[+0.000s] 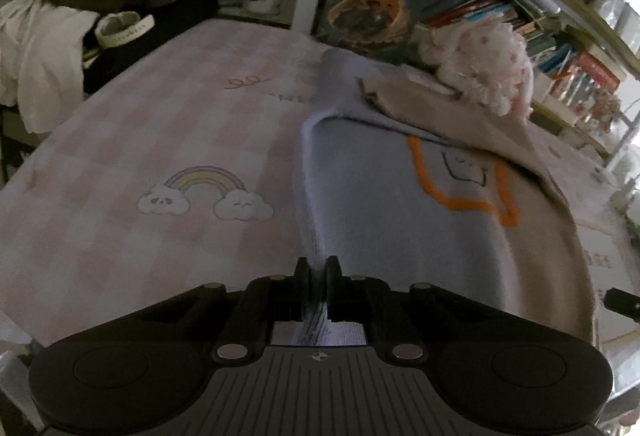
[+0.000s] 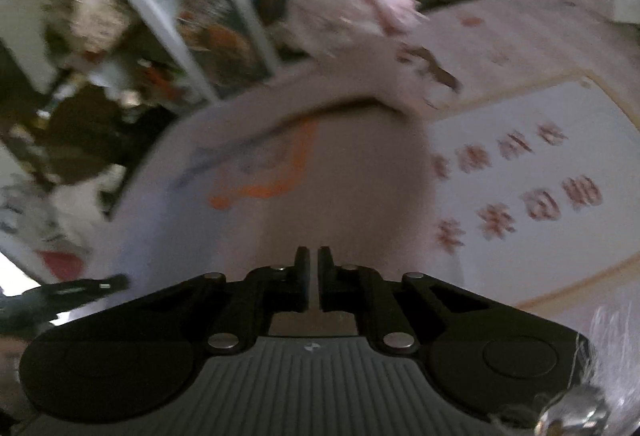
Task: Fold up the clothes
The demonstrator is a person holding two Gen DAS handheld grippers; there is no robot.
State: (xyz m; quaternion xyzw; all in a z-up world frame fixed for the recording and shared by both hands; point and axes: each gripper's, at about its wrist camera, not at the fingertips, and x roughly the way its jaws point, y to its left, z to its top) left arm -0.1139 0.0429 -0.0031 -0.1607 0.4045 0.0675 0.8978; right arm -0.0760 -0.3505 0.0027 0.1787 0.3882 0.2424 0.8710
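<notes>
Mid-fold: my left tool [image 1: 318, 276] pinches the blue garment [image 1: 400, 220] at its near edge, right of the rainbow print [image 1: 206, 191]. Right tool [image 2: 314, 268] nearly closed; grip unclear through blur. Next, I reckon: carry edge across, lay flat

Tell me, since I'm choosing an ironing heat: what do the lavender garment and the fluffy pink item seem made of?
Lavender garment: apparently soft matte knit, likely cotton jersey, draping smoothly, with an orange printed outline. Fluffy pink item: seemingly plush fleece or synthetic pile, judging by its tufted, shaggy surface.
</notes>
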